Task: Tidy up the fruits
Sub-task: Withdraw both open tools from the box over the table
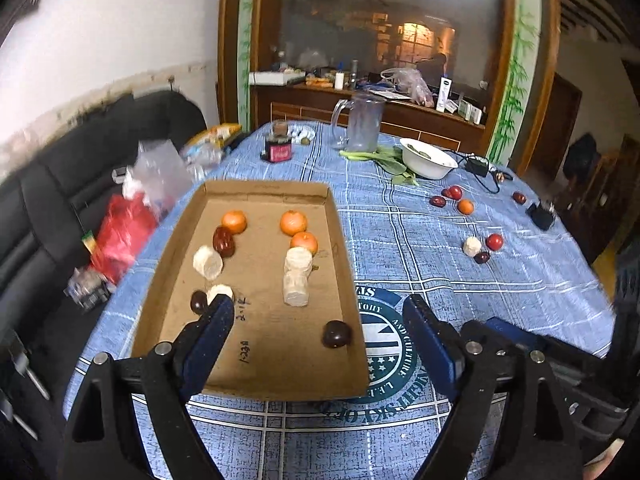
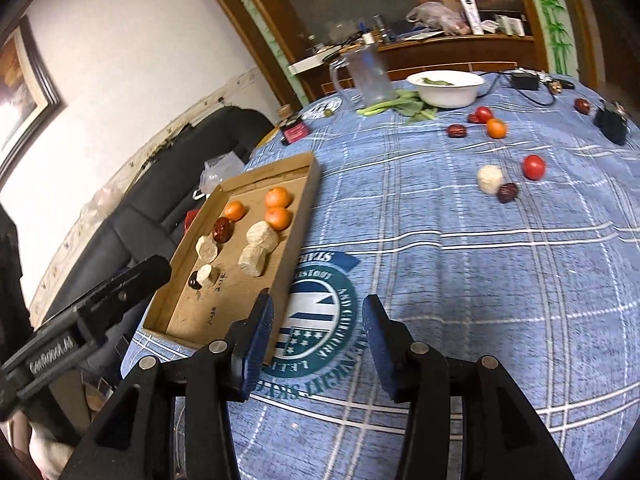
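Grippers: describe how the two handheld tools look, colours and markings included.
Both the left gripper and the right gripper have black angular frames with silver round pivot bolts and dark blue ribbed finger pads. The left one's black body carries white lettering in the right wrist view.

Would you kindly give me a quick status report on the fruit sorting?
Left hand-held gripper open, empty. Right hand-held gripper open, empty. Tray part filled; loose fruit on the cloth. Nothing in the way.
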`<state>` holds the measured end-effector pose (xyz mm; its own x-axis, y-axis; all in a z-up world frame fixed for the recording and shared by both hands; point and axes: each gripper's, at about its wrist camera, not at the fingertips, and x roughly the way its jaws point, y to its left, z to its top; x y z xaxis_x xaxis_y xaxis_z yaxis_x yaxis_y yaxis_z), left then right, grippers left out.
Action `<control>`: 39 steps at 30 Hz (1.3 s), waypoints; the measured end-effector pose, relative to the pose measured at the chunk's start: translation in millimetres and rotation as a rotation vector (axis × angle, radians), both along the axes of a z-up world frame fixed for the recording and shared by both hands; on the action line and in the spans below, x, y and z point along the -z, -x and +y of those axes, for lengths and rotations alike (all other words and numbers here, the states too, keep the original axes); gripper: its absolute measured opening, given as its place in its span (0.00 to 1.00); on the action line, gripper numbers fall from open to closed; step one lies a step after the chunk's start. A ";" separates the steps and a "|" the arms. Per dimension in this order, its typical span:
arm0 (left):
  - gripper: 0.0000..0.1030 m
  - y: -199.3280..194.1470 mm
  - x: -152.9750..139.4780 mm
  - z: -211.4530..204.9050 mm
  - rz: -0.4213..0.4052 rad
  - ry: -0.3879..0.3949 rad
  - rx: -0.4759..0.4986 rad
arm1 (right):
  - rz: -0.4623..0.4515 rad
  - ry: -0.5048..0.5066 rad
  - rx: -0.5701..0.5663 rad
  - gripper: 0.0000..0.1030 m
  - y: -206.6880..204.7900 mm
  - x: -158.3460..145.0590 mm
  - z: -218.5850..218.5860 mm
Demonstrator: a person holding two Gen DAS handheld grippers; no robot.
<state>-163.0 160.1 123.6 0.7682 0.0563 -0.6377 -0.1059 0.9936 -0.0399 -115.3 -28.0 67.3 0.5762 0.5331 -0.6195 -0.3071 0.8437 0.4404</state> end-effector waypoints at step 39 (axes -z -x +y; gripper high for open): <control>0.83 -36.4 30.4 -60.7 0.098 -0.133 0.112 | 0.106 -0.038 0.152 0.52 -29.3 32.4 -82.3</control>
